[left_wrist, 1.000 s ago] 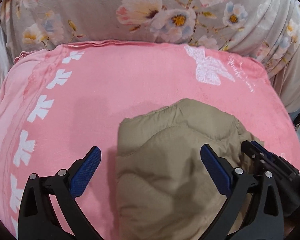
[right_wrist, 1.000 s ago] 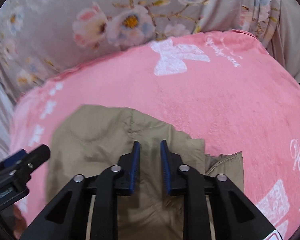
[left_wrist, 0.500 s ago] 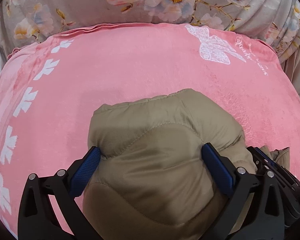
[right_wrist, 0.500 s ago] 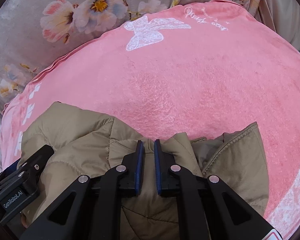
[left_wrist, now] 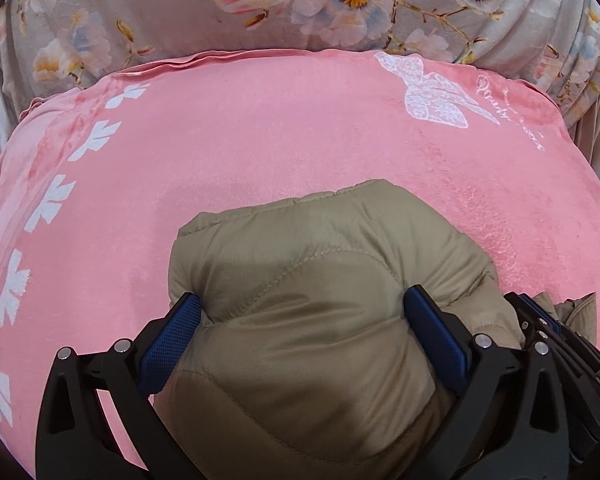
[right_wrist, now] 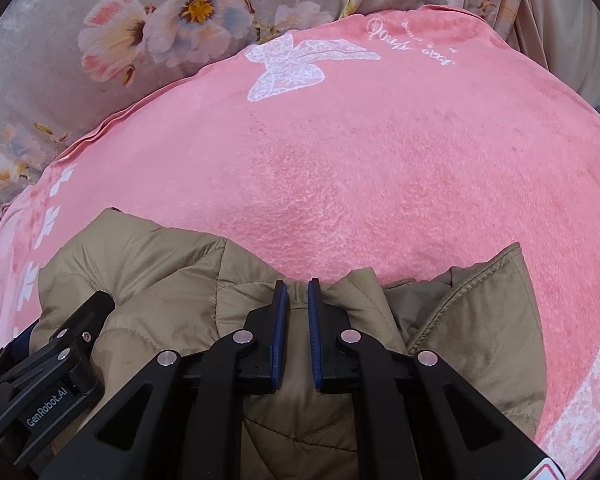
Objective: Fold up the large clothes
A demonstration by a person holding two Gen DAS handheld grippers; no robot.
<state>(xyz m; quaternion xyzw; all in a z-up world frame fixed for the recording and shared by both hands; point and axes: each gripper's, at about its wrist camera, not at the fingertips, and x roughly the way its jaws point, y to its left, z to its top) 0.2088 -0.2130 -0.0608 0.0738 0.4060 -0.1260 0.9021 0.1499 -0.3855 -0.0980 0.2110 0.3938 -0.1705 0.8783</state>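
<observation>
the pink blanket (left_wrist: 260,152) covers the whole work surface, plush and soft, with a floral cover (left_wrist: 180,8) bunched along its far edge. on its near part lies the tan quilted jacket (left_wrist: 320,280), already gathered into a thick, puffy bundle, with a loose flap spread toward the right in the right wrist view.

the left gripper (left_wrist: 300,340) straddles the bundle with its jaws wide apart, both blue pads touching the puffed sides of the fabric. whether they truly squeeze it or only rest against it is hard to tell; it looks like a wide hold on the bulk. the right gripper (right_wrist: 298,320) has just been closing, and its jaws stand nearly together with a thin ridge of jacket fabric pinched between them.

risks, as i judge them: the padding is springy, so the bundle may puff open once the wide hold lets go. the slick shell may slip out of the right gripper's narrow pinch if it pulls hard. the loose flap at the right may trail outside the fold. the soft blanket may drag and wrinkle along with the jacket
</observation>
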